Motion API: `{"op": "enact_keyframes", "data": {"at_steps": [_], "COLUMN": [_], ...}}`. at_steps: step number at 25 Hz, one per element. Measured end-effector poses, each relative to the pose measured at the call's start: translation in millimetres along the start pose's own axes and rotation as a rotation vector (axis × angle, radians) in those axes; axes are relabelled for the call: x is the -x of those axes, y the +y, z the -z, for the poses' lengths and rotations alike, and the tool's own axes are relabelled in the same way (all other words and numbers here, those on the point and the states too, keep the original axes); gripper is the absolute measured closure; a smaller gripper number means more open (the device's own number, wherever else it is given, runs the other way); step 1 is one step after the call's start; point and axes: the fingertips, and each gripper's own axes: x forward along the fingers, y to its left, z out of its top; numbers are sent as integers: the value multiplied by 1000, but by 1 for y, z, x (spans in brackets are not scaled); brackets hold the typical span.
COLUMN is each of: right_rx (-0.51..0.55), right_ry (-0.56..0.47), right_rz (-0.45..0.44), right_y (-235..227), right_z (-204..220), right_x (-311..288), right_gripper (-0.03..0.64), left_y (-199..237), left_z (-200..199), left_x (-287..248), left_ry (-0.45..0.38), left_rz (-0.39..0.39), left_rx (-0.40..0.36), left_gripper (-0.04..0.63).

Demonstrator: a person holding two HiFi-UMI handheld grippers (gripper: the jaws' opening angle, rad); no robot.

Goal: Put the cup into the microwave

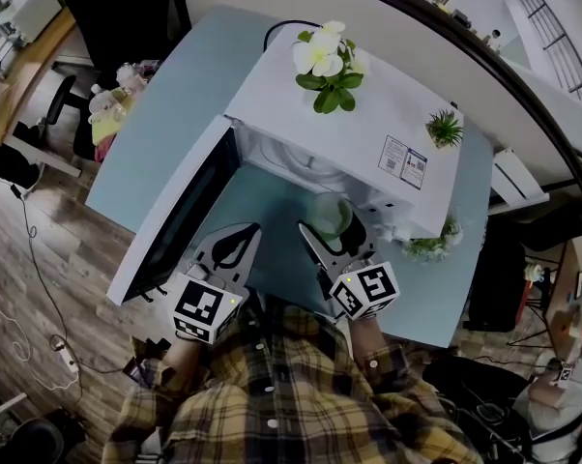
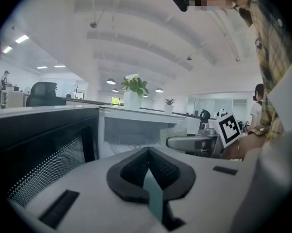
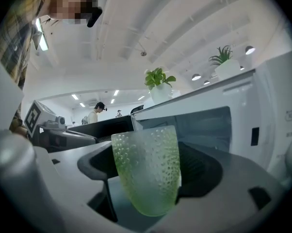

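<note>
Office room with wooden floor, and on a blue table (image 1: pixel 160 138) stands a white microwave (image 1: pixel 373 129) with its door (image 1: pixel 175 222) swung open to the left. A green cup (image 3: pixel 147 171) is in the air just in front of the open cavity, not yet inside, and it leans a little. The right gripper (image 1: pixel 328 232) pinches it, one pad on each side of the wall.

The cup is half clear and covered with small bumps. I judge it is light and stiff. The bumps should help against slipping, but if it is glass, too hard a squeeze or a knock on the frame can break it. A hold on the middle of the wall seems best.

The left gripper (image 1: pixel 243 234) waits beside, jaws pressed together on nothing. A flower pot (image 1: pixel 325 61) stands on top of the microwave.
</note>
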Motion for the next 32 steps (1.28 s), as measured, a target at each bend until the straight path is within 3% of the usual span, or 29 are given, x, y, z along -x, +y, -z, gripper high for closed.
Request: {"op": "enact_keyframes", "data": {"at_steps": [7,12,32], "right_rx": [2,67,77], "right_ry": [-50,-60,-90], "right_rz": [7,21,197], "right_y": [-9,-12,-58], "right_z": [10,18,33], "right_x": [-23,-41,-95], "right_gripper": [239,239,240], "left_y": [-3,-1,15], "left_z": [9,13,23], "left_x": [-3,-2,7], "left_ry": [15,24,45], "left_rz": [24,18,-15], "left_rx": [20,29,62], "left_gripper": [604,604,604]}}
